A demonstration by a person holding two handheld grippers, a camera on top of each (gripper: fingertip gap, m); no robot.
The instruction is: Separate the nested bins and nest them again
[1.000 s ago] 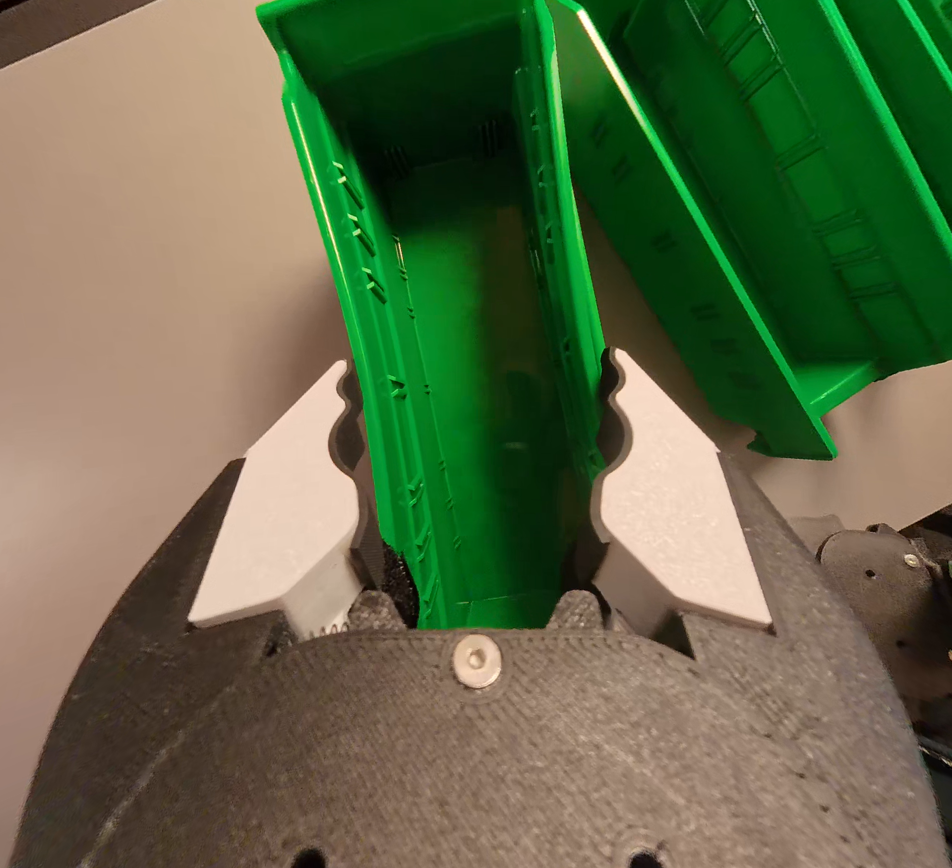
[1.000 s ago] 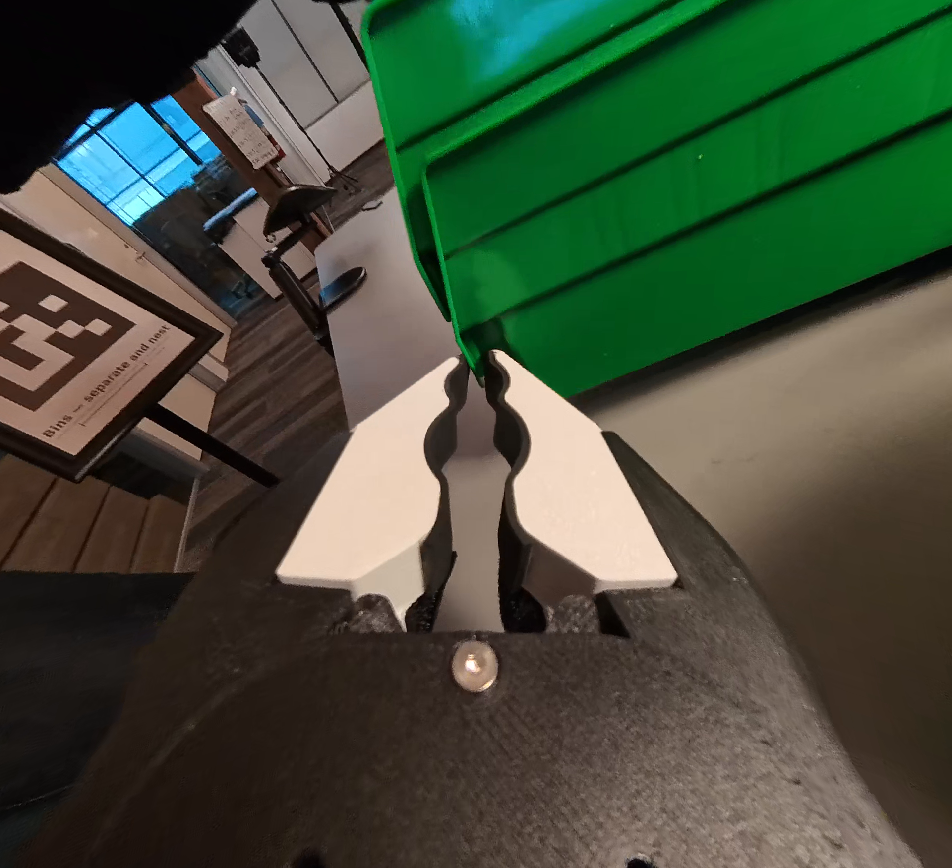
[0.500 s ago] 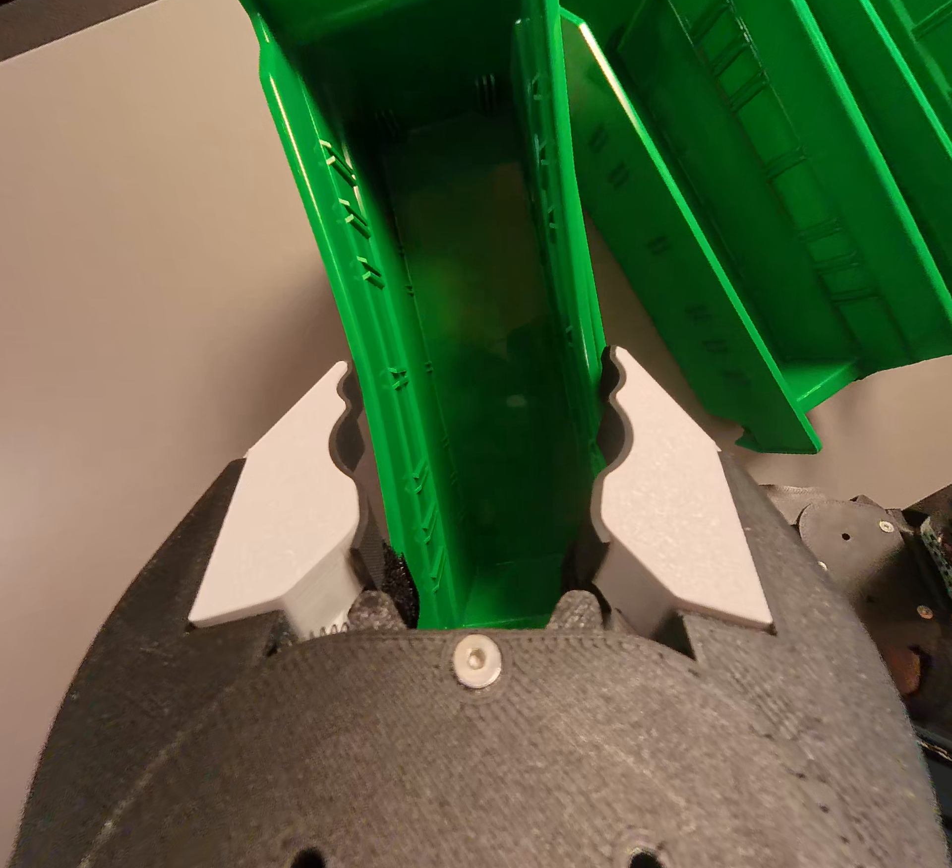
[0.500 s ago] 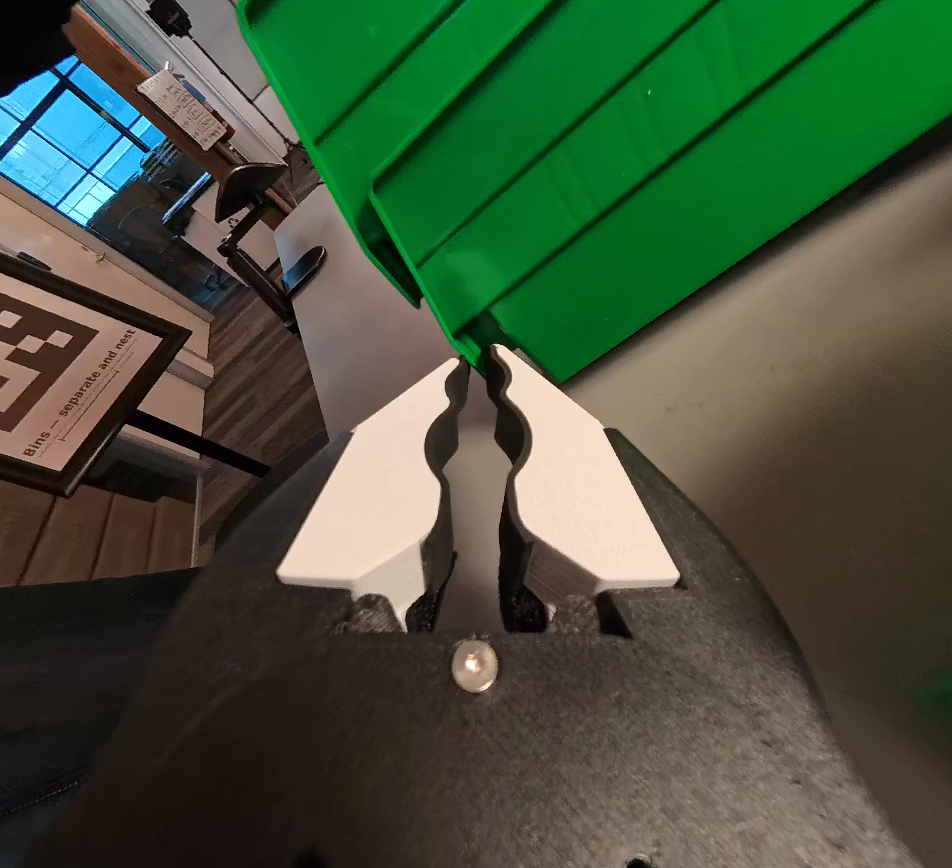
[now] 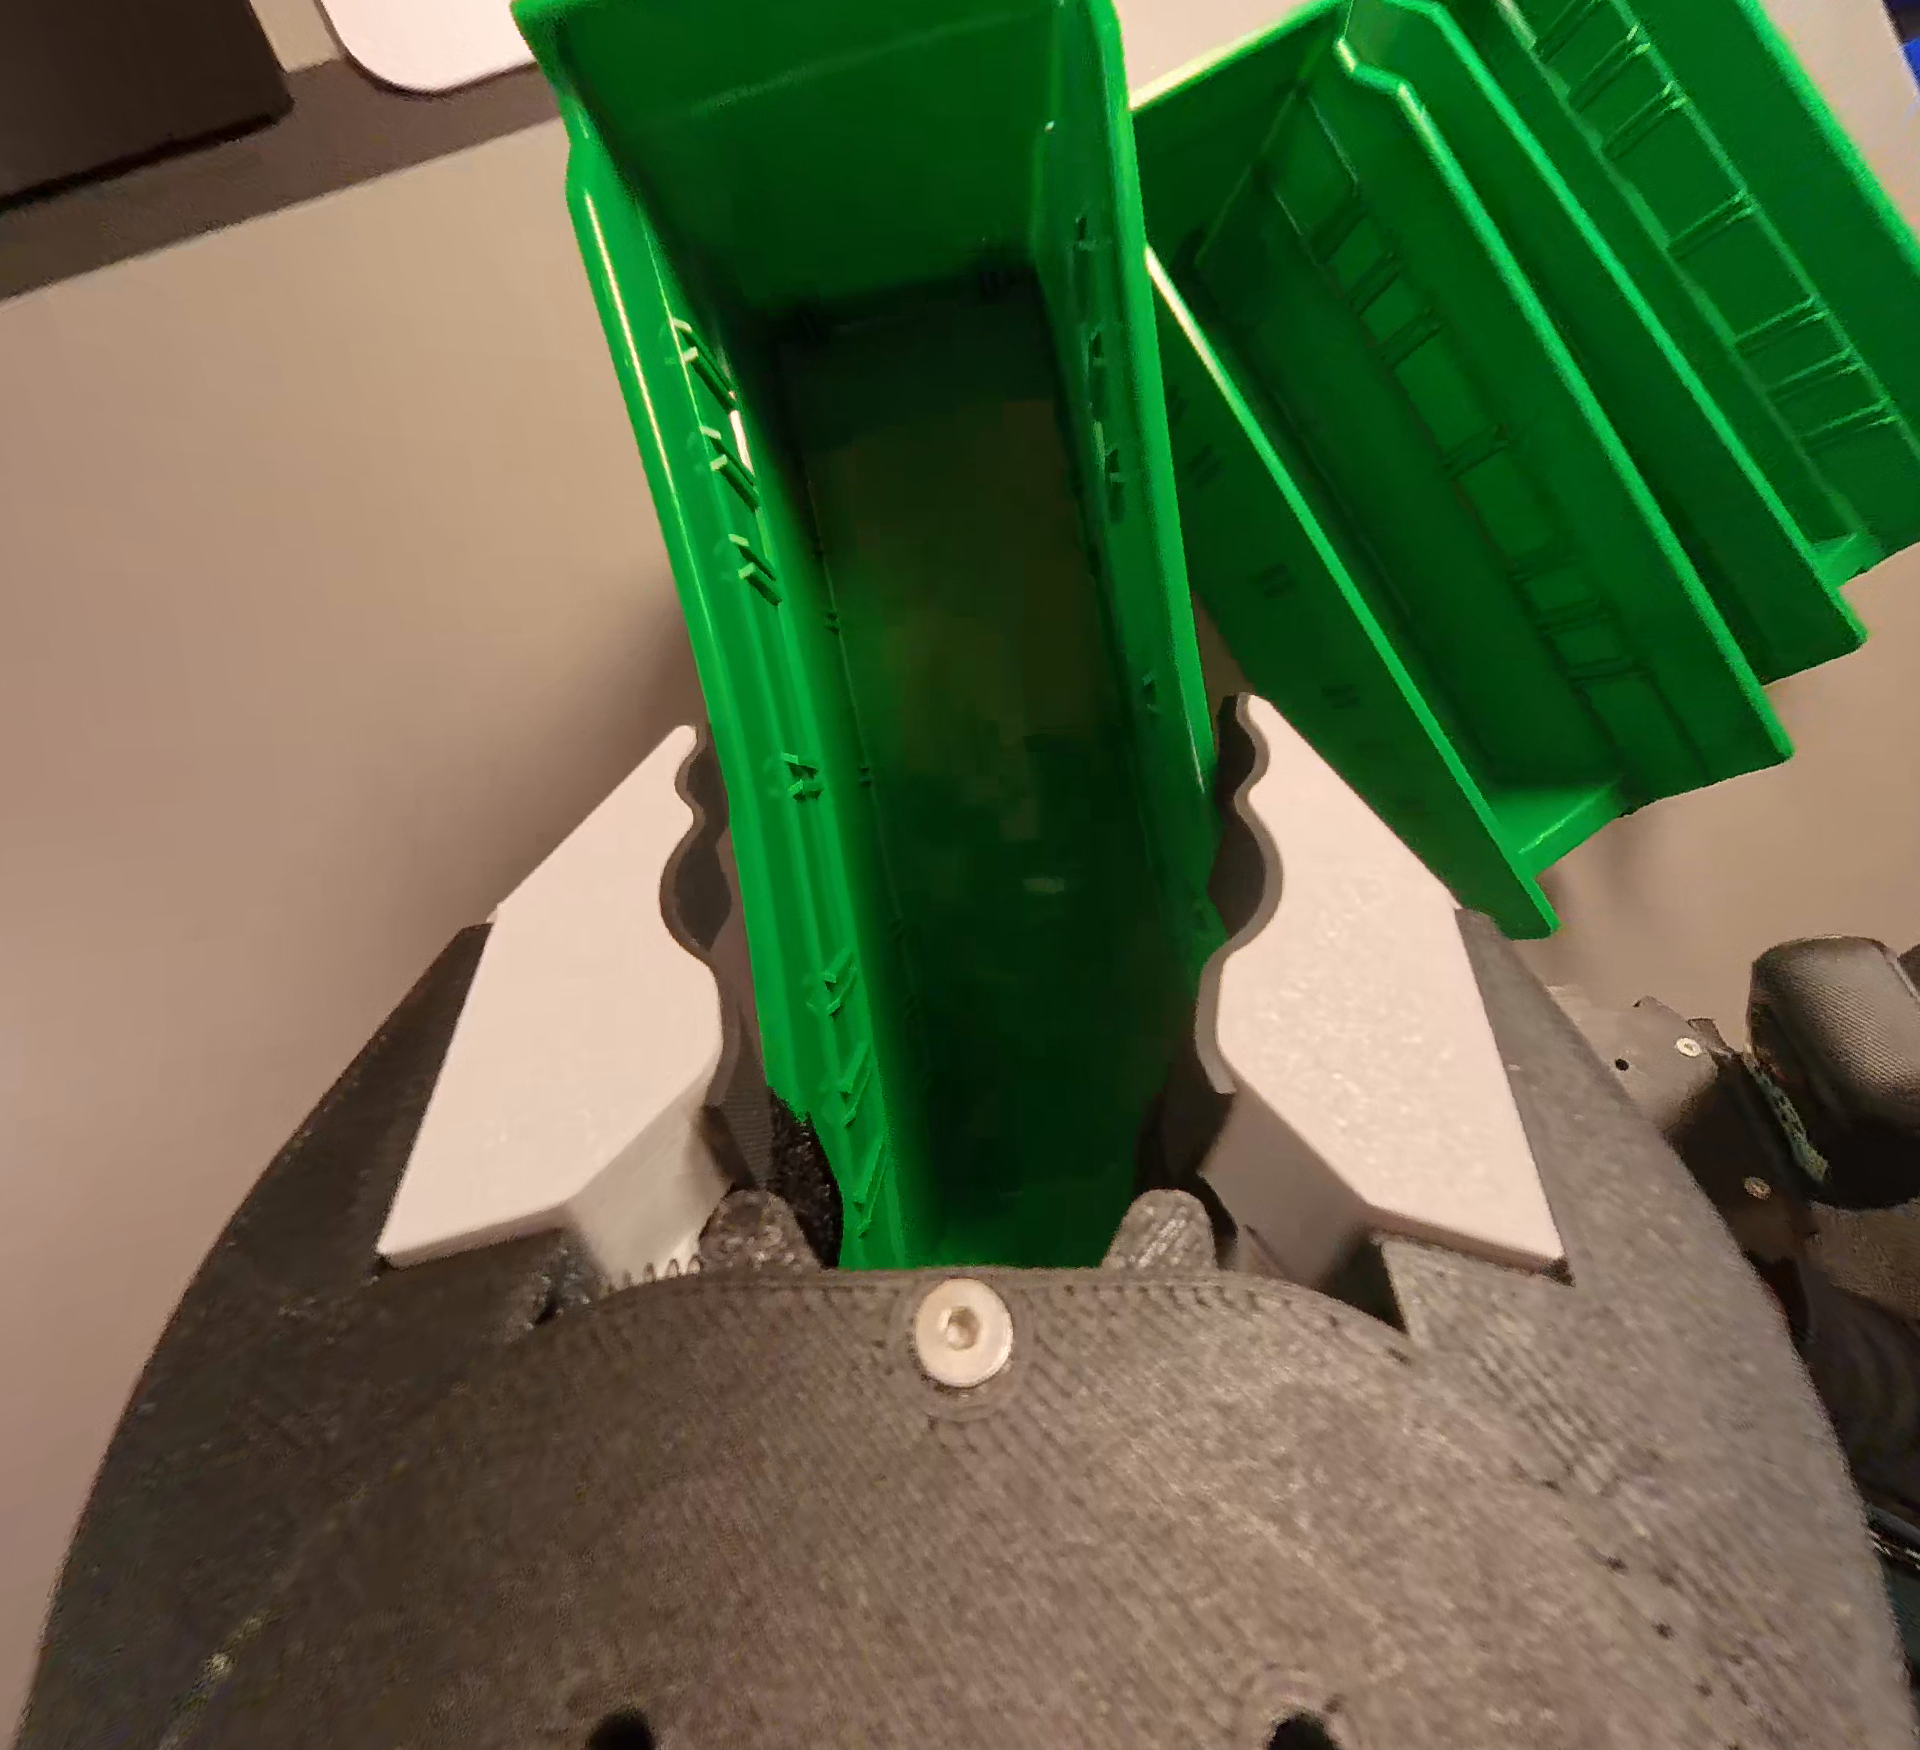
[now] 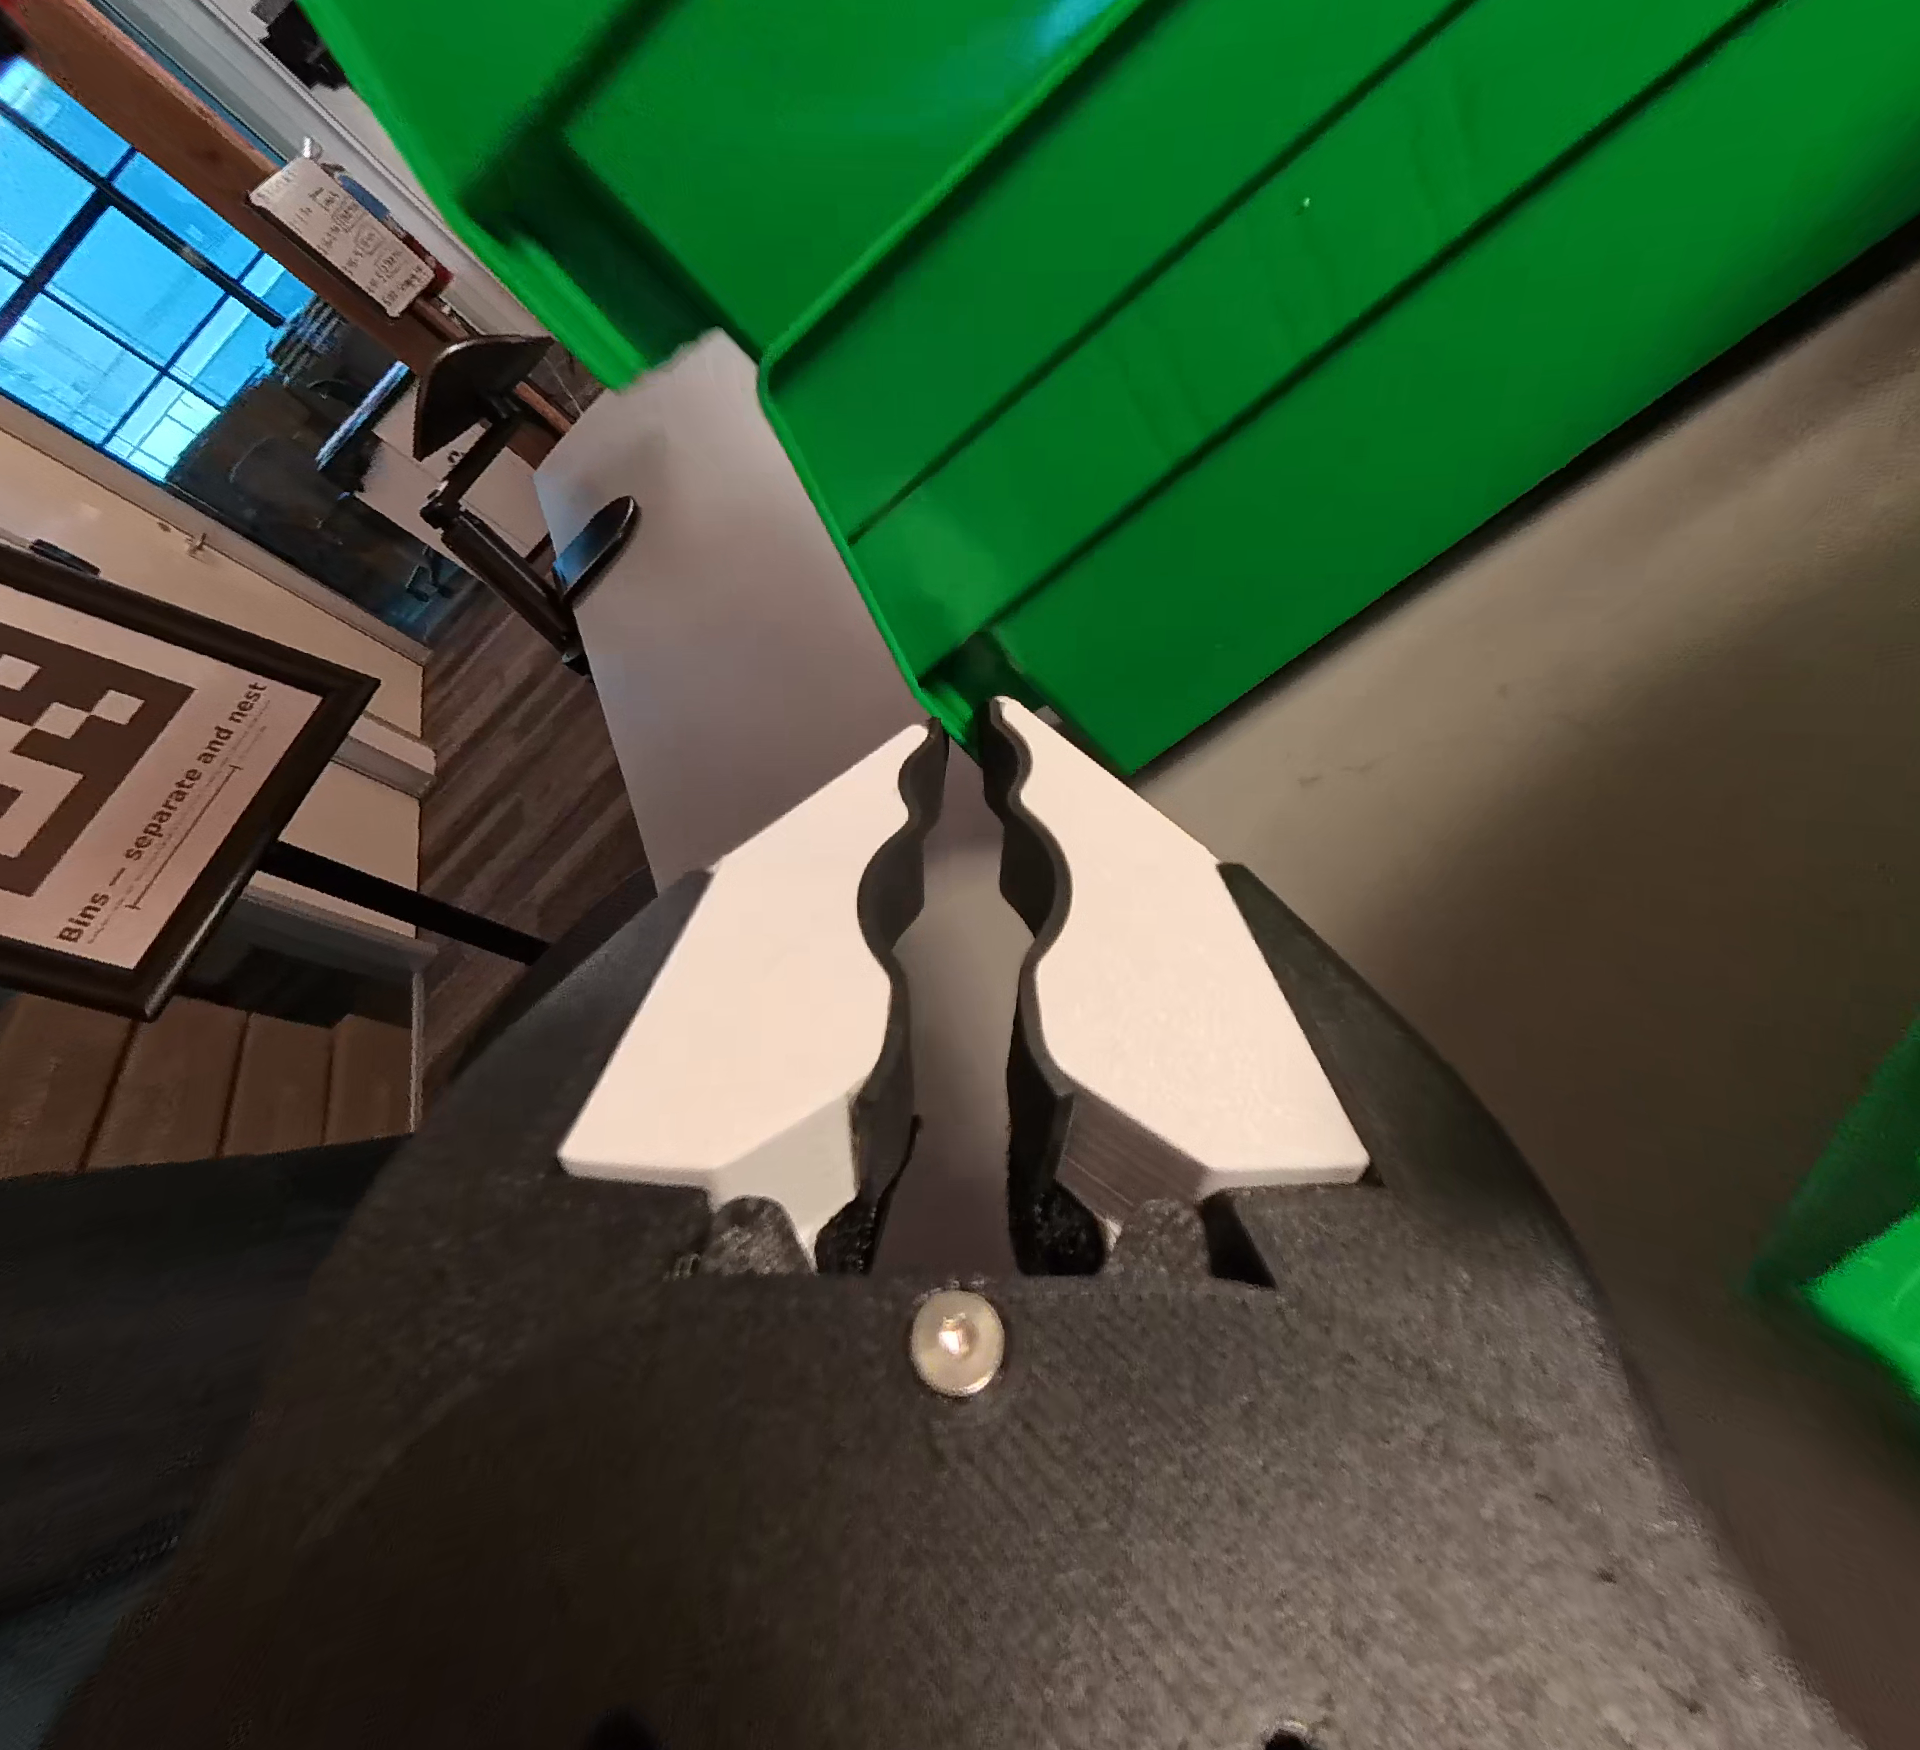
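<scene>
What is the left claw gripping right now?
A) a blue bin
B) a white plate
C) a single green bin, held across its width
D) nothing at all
C: in the left wrist view, a lone green bin sits between the left claw's two fingers, which press on its side walls, apart from the nested green bins beside it.

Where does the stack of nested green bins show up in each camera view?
Left wrist view: stack of nested green bins at upper right.
Right wrist view: upper centre and right, its corner at the right gripper fingertips.
Shared landmark: the grey tabletop.
</scene>
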